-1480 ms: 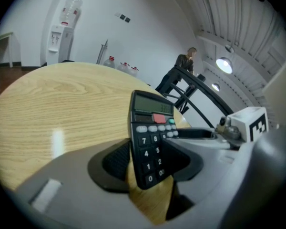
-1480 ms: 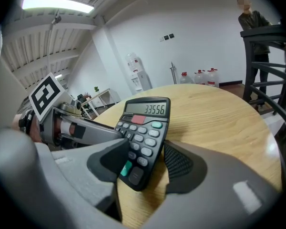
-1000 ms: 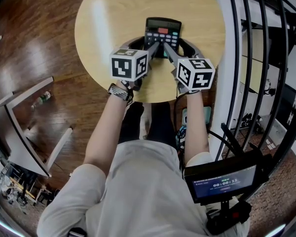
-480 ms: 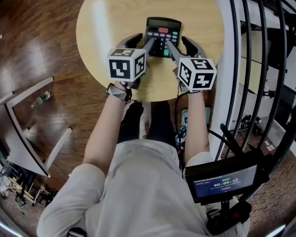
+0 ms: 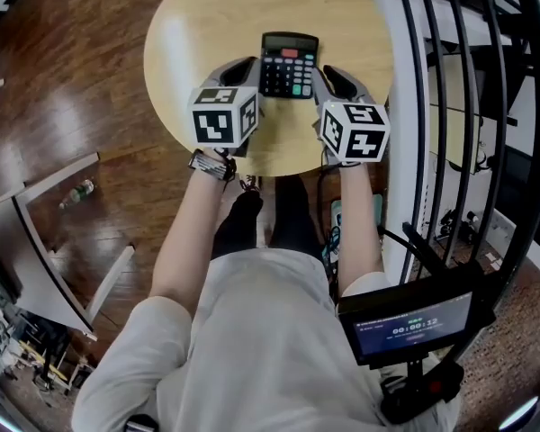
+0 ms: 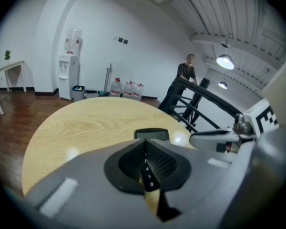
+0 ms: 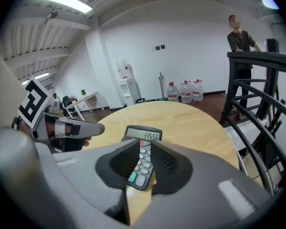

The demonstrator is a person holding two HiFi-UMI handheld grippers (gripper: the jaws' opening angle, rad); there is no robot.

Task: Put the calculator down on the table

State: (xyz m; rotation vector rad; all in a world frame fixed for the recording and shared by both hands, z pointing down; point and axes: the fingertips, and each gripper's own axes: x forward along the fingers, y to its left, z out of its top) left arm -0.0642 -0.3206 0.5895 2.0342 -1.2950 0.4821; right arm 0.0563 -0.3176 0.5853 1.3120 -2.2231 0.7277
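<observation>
A black calculator (image 5: pixel 288 64) lies flat on the round wooden table (image 5: pixel 207 25), display toward the far side. My left gripper (image 5: pixel 245 67) hovers just left of it, jaws shut with nothing in them; the left gripper view shows the left gripper (image 6: pixel 145 146) closed, with the calculator (image 6: pixel 152 134) beyond its tips. My right gripper (image 5: pixel 329 73) hovers just right of it, and its jaws are closing. In the right gripper view a narrow gap remains in the right gripper (image 7: pixel 146 146), and the calculator (image 7: pixel 143 135) lies beyond it, not between the pads. Neither gripper touches the calculator.
A black metal railing (image 5: pixel 450 106) runs close along the table's right side. A small screen on a stand (image 5: pixel 414 327) is by my right hip. A white table (image 5: pixel 54 232) and a bottle (image 5: pixel 76 190) are on the wooden floor at left. A person (image 7: pixel 240 37) stands beyond the railing.
Both grippers have drawn back from the calculator and risen, one to each side. Their jaws, wide a second ago, have closed. The calculator stays flat on the table.
</observation>
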